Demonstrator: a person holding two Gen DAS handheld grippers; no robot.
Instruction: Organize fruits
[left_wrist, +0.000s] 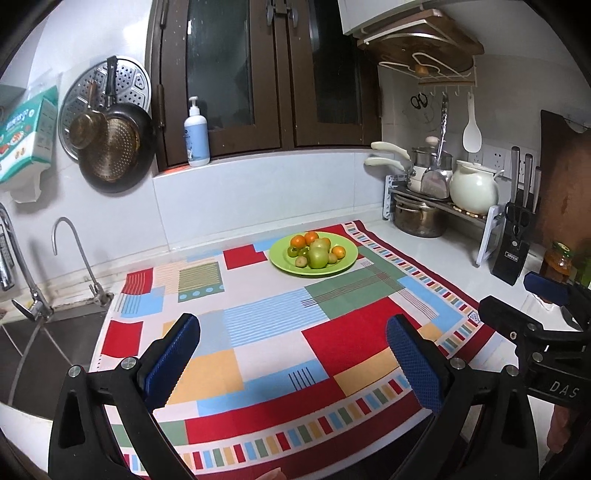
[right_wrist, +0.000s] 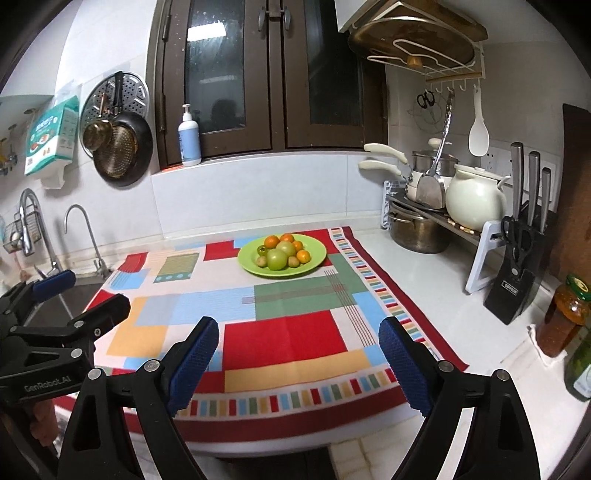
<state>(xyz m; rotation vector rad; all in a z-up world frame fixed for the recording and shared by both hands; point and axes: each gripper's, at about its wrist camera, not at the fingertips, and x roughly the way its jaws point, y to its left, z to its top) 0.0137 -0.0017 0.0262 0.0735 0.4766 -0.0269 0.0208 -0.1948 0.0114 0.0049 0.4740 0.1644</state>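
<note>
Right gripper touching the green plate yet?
Apart. The right wrist view shows the right gripper open and empty, with bare patterned cloth between its fingertips and the green plate.

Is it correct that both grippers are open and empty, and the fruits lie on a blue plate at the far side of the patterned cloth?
Not quite: the plate is green, not blue, as the right wrist view shows. The rest holds: the left gripper and right gripper are open and empty, and the fruits lie at the cloth's far side.
</note>
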